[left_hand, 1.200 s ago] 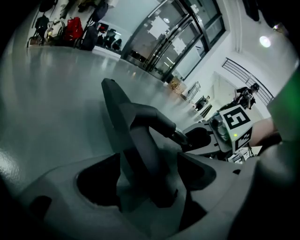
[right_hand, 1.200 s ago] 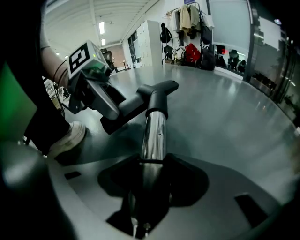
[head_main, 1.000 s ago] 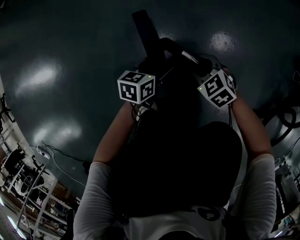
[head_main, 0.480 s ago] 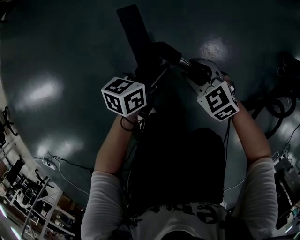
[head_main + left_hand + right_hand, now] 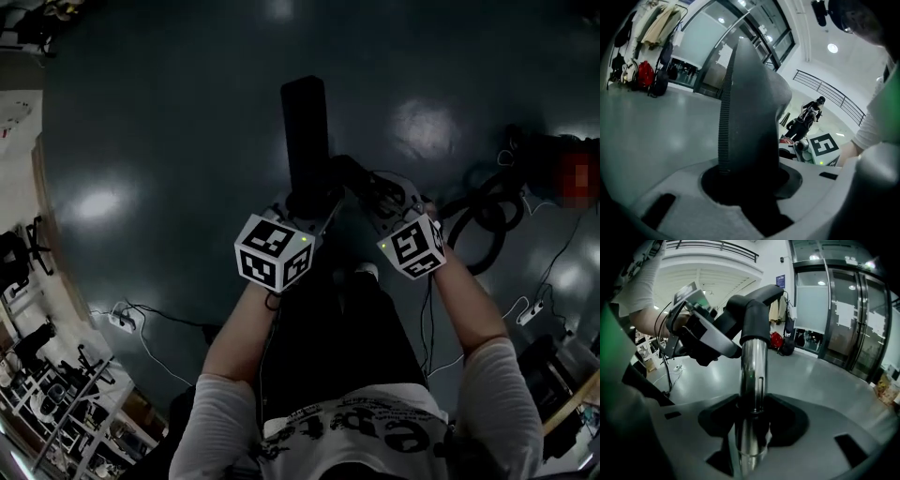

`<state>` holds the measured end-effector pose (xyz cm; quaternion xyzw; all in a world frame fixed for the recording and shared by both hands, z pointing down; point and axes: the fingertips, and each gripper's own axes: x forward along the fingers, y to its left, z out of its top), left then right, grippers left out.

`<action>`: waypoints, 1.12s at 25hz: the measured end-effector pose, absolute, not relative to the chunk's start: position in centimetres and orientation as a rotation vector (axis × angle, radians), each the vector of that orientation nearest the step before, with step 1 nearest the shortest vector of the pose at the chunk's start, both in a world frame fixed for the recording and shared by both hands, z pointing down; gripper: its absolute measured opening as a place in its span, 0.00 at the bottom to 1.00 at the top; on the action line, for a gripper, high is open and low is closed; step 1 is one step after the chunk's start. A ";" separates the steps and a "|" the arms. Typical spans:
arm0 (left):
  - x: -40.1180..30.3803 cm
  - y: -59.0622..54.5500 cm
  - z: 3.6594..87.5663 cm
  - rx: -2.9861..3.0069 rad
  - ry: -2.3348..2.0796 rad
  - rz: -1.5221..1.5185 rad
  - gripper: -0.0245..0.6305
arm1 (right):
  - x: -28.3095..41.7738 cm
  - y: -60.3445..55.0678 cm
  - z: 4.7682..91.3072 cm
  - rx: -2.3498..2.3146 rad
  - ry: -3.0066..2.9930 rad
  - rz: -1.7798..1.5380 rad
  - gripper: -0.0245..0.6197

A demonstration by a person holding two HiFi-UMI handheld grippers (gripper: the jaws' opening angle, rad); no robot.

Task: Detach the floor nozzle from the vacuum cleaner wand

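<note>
The black floor nozzle [image 5: 305,131] hangs above the dark floor and points away from me. My left gripper [image 5: 298,208] holds it at its near end. In the left gripper view the ribbed dark nozzle [image 5: 750,117] fills the notch of the left gripper [image 5: 750,187], whose jaws have just been closing on it. My right gripper [image 5: 380,202] is shut on the chrome wand [image 5: 753,366], which runs up through the right gripper [image 5: 752,423] into a black elbow [image 5: 754,310] that joins the nozzle's neck.
A coiled black hose [image 5: 487,211] and a red vacuum body [image 5: 572,173] lie on the floor at the right. A power strip [image 5: 122,319] with cables and metal racks [image 5: 47,394] are at the lower left. Glass doors [image 5: 843,310] stand ahead of the right gripper.
Both hands have come up and drawn closer together, carrying nozzle and wand. The floor looks farther away, and the nozzle now points straight ahead instead of slanting up-left.
</note>
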<state>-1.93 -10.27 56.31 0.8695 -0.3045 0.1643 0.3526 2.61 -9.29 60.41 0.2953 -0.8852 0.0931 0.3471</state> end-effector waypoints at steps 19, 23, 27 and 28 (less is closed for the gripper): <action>7.0 3.9 18.0 2.623 -0.962 0.424 0.22 | 10.2 3.5 24.0 0.896 -2.347 0.064 0.32; 7.2 6.8 16.0 2.619 -1.020 0.463 0.22 | 10.2 6.4 22.2 0.887 -2.363 0.074 0.32; 7.1 8.5 15.6 2.615 -1.070 0.546 0.22 | 9.7 7.9 22.3 0.868 -2.357 0.103 0.32; 7.1 8.7 15.4 2.619 -1.084 0.572 0.22 | 9.6 8.0 22.3 0.871 -2.360 0.111 0.32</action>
